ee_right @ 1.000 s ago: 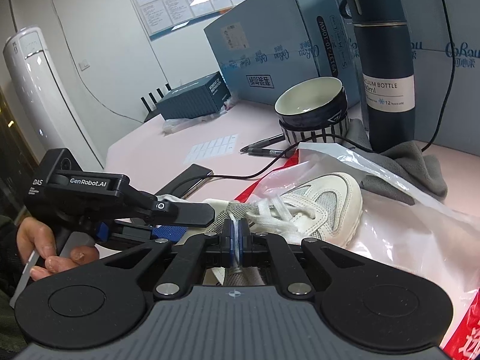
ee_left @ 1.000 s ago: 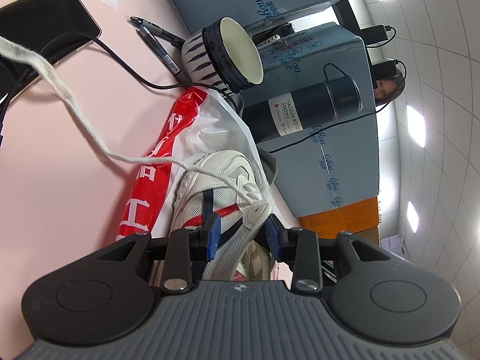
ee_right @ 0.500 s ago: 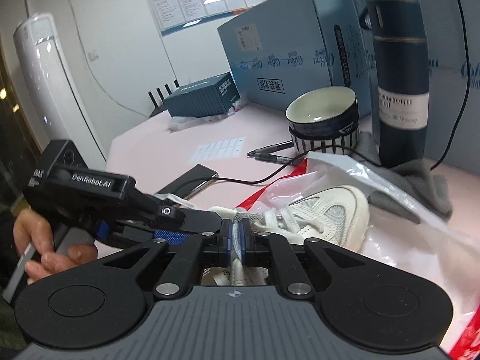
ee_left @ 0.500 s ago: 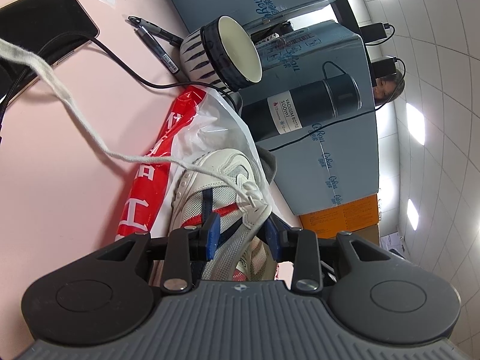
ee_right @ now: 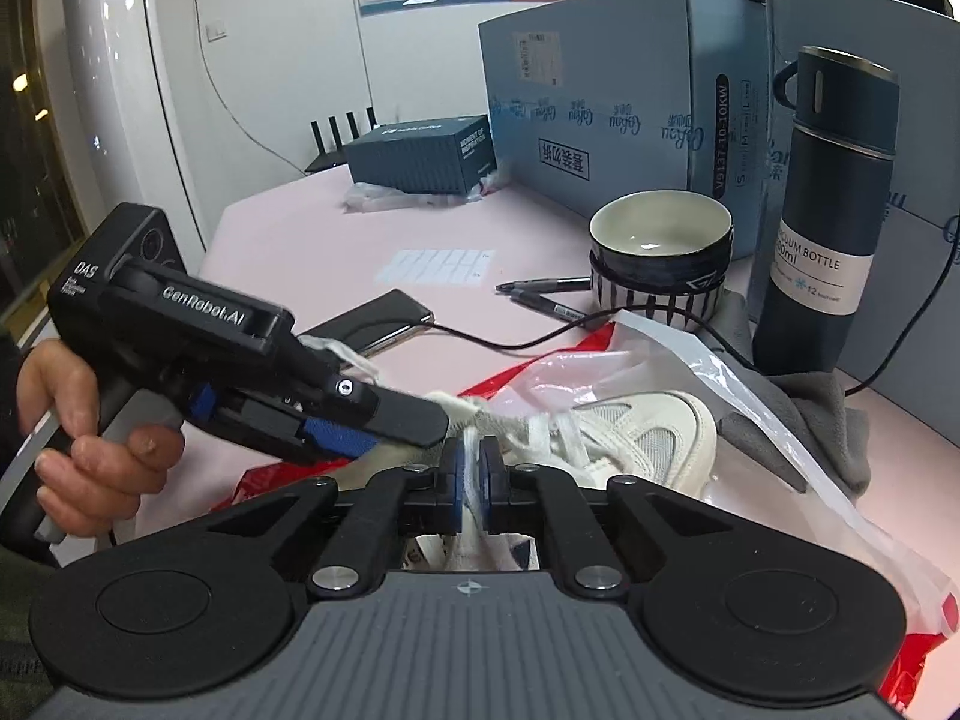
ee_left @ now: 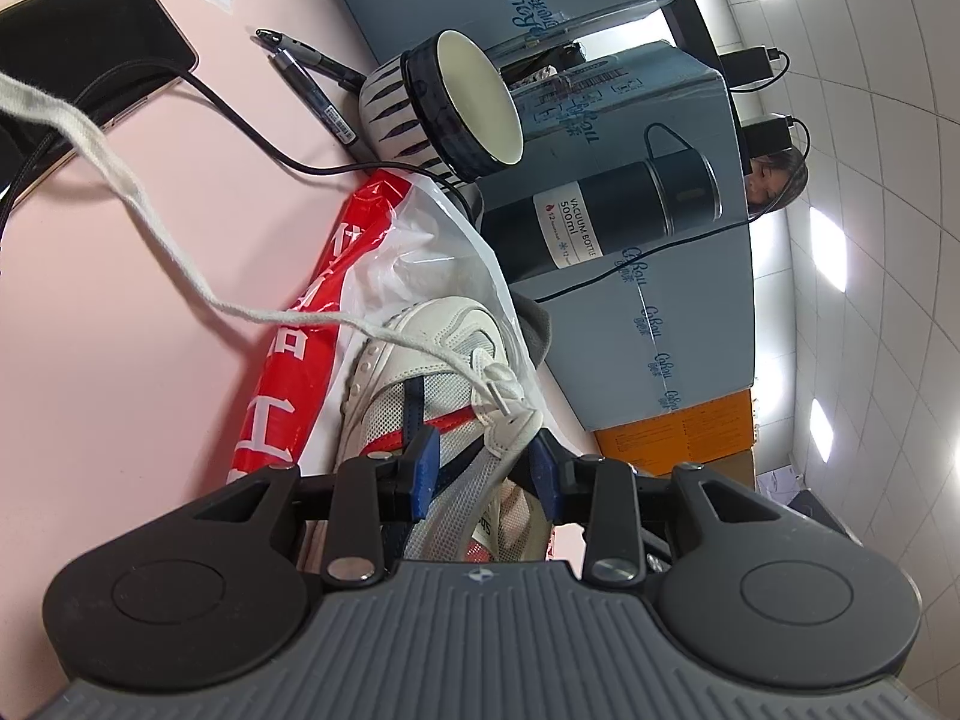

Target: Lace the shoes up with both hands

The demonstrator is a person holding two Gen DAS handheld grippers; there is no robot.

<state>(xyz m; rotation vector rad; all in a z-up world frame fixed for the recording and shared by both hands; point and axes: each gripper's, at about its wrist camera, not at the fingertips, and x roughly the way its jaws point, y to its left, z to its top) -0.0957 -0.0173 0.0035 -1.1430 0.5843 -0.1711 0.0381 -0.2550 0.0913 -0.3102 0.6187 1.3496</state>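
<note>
While the white mesh sneaker (ee_right: 636, 438) lies on a red-and-white plastic bag (ee_right: 690, 372) on the pink tabletop (ee_right: 336, 240), the right gripper (ee_right: 471, 468) has its jaws pinched narrow on a flat white shoelace (ee_left: 138, 204). The left gripper (ee_left: 483, 465), jaws wide, straddles the sneaker's tongue near the lace knot. Farther right stand a striped ceramic bowl (ee_right: 660, 258) and a dark blue vacuum bottle (ee_right: 822, 228).

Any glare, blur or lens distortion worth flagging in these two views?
Left wrist view: strong fisheye bending, blown-out ceiling lights, shoe sharp. Right wrist view: glare on the plastic bag, window side dark, no visible motion blur.
</note>
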